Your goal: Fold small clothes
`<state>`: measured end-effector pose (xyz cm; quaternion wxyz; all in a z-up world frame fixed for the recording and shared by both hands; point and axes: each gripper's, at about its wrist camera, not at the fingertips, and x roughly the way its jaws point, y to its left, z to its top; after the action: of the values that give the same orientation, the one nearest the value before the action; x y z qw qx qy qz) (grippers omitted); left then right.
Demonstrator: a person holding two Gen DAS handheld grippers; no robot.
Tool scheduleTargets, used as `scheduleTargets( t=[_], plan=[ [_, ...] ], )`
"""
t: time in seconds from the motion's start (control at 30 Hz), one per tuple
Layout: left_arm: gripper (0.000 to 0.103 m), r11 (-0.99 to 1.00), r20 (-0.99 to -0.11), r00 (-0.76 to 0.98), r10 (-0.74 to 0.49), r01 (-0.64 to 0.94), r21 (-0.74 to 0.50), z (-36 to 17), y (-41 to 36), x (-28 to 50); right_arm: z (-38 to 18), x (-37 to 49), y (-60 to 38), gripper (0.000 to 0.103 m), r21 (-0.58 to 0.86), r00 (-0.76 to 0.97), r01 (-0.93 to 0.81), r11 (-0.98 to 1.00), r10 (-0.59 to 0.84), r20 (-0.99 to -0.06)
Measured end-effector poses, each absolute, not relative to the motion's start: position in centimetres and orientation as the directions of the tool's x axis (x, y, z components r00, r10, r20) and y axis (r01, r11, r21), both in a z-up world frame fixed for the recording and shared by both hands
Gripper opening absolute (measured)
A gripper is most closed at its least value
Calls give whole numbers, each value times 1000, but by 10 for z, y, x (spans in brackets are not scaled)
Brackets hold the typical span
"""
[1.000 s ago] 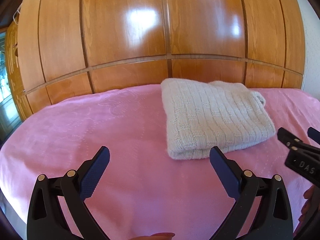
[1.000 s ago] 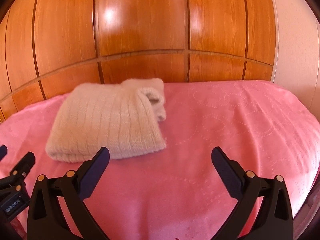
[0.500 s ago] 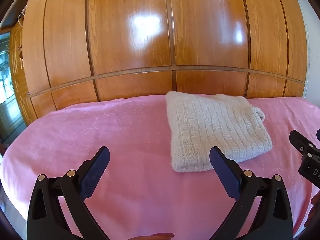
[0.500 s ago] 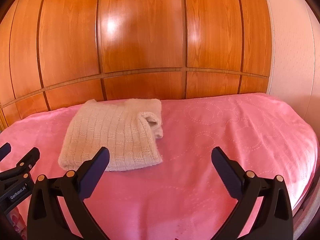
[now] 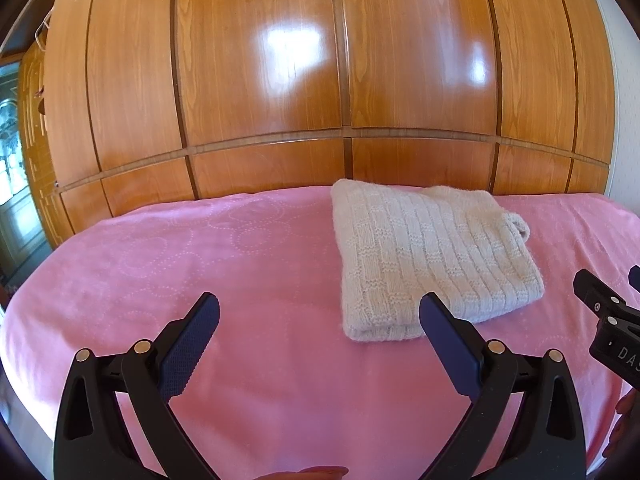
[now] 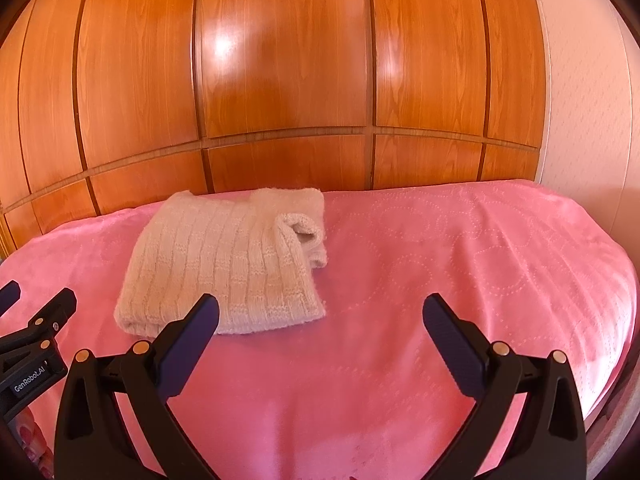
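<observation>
Both of your grippers hang spread wide and empty above the pink bed [image 5: 168, 264]. Between them, ahead, lies the folded knit sweater [image 5: 424, 256], its long axis running away toward the wooden wardrobe [image 5: 280, 80]. It lies right of your left gripper [image 5: 320, 318], left of your right gripper [image 6: 320, 318], roughly equally near.

Home bedroom. Pink bedspread [image 5: 200, 272] with dotted circle pattern covers a bed; glossy wood-panel wardrobe [image 5: 280, 80] stands right behind the bed; a folded cream knit [image 5: 424, 252] lies on the bedspread near the wardrobe.
</observation>
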<state>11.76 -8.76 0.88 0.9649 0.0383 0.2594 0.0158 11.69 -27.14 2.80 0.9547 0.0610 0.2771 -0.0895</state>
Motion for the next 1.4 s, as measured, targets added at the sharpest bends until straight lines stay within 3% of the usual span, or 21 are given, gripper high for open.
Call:
scheduleTargets(
  t=[1.4],
  plan=[
    [99, 999, -520, 854, 22, 7, 53, 5, -86, 116, 21, 120, -274, 101, 75, 823, 209, 975, -134, -552]
  ],
)
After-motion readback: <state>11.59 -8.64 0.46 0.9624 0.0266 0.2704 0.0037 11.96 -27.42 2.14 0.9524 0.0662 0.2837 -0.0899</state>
